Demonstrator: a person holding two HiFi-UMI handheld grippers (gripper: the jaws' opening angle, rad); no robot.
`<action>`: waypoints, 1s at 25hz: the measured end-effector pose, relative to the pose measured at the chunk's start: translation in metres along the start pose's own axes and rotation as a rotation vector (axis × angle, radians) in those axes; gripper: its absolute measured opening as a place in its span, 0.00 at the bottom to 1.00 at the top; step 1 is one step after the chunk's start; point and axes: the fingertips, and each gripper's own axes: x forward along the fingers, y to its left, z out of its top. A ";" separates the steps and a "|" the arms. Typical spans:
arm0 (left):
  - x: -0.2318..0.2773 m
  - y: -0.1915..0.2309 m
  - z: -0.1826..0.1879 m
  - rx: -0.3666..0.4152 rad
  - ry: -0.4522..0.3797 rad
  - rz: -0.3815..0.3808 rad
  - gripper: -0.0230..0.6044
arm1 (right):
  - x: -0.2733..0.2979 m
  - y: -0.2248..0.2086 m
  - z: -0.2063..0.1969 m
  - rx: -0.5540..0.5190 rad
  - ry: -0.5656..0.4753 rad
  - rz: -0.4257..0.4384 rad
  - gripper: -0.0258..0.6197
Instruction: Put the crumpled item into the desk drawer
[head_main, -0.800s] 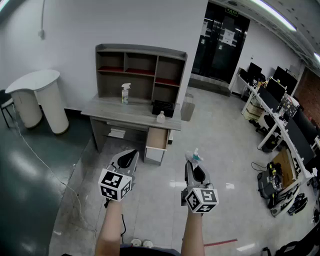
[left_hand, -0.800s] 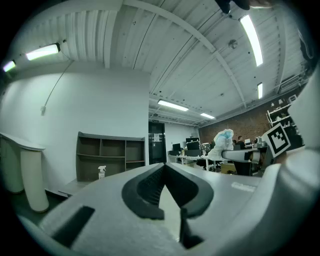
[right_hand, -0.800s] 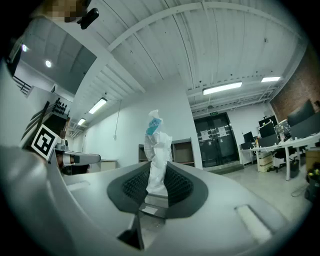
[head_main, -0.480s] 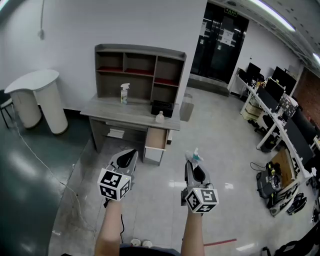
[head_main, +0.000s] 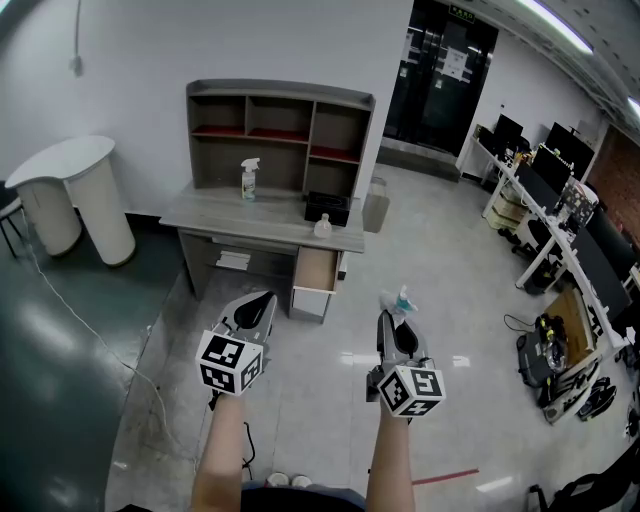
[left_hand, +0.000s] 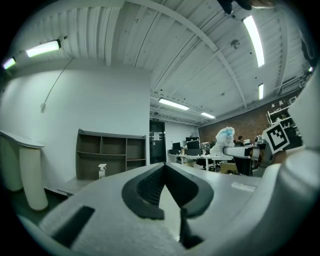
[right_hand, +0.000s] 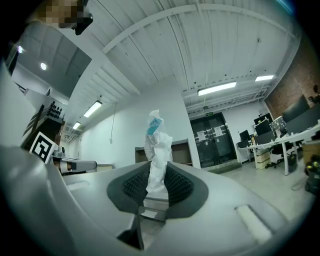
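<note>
A crumpled white item with a blue patch (head_main: 401, 299) sticks up from my right gripper (head_main: 393, 313), which is shut on it. In the right gripper view the crumpled item (right_hand: 157, 150) stands upright between the jaws of the right gripper (right_hand: 157, 172). My left gripper (head_main: 258, 303) is held beside it, shut and empty; its own view shows the left gripper (left_hand: 165, 167) with jaws together. Across the floor stands the grey desk (head_main: 230, 215), its drawer (head_main: 317, 270) pulled open at the right end. Both grippers are well short of the desk.
On the desk are a spray bottle (head_main: 247, 180), a small bottle (head_main: 322, 228) and a black box (head_main: 326, 210), under a shelf unit (head_main: 280, 125). A white round table (head_main: 75, 190) is at the left, a bin (head_main: 375, 212) beside the desk, office desks (head_main: 560, 230) at the right.
The head view has shifted slightly. My right gripper sits a little lower and further right, with the crumpled item still in it. The left gripper has barely moved.
</note>
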 end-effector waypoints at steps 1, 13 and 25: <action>0.001 0.004 0.000 -0.001 -0.001 -0.001 0.04 | 0.003 0.000 -0.001 -0.001 0.002 -0.008 0.16; 0.036 0.046 -0.032 -0.031 0.029 0.001 0.04 | 0.045 -0.021 -0.028 0.012 0.015 -0.057 0.16; 0.153 0.109 -0.067 -0.043 0.073 0.065 0.04 | 0.176 -0.090 -0.061 0.020 0.024 -0.019 0.16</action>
